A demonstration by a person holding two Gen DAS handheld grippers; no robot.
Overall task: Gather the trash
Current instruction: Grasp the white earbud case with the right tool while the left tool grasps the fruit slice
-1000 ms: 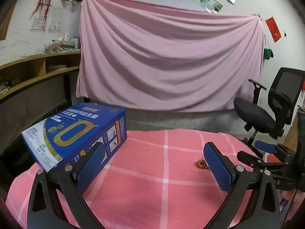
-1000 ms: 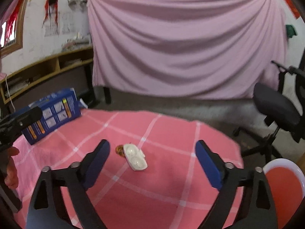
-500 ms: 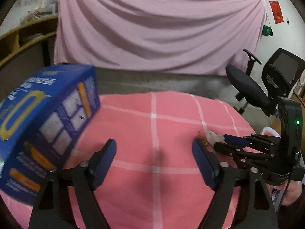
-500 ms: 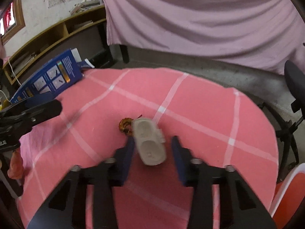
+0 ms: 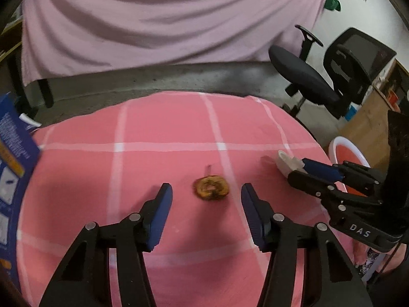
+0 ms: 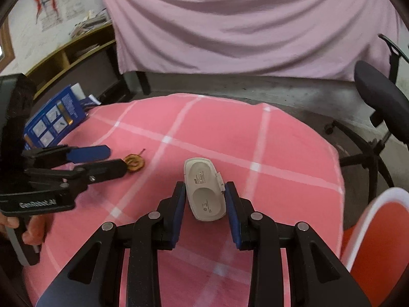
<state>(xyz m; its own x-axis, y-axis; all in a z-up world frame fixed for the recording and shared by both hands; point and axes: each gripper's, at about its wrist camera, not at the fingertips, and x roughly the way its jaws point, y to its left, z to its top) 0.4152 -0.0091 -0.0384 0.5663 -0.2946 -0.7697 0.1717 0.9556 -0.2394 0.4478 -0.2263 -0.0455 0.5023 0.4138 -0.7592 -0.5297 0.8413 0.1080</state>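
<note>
A brown dried fruit slice [image 5: 211, 191] lies on the pink checked tablecloth [image 5: 166, 125]. My left gripper [image 5: 206, 195] is open with its jaws on either side of the slice, not touching it. My right gripper [image 6: 204, 194] is shut on a white plastic blister case [image 6: 205, 190] and holds it just above the cloth. In the left wrist view the right gripper [image 5: 294, 167] comes in from the right with the case [image 5: 287, 163] at its tips. In the right wrist view the left gripper [image 6: 112, 160] reaches to the slice [image 6: 134, 163].
A blue carton [image 6: 55, 121] stands at the table's left edge, also in the left wrist view [image 5: 11, 153]. A red bin with a white rim [image 6: 378, 232] stands right of the table, seen too in the left wrist view [image 5: 349, 156]. A black office chair [image 5: 329, 74] is behind.
My left gripper swung right, away from the blue carton, and narrowed around the fruit slice. My right gripper closed on the white case, which now sits between its pads.
</note>
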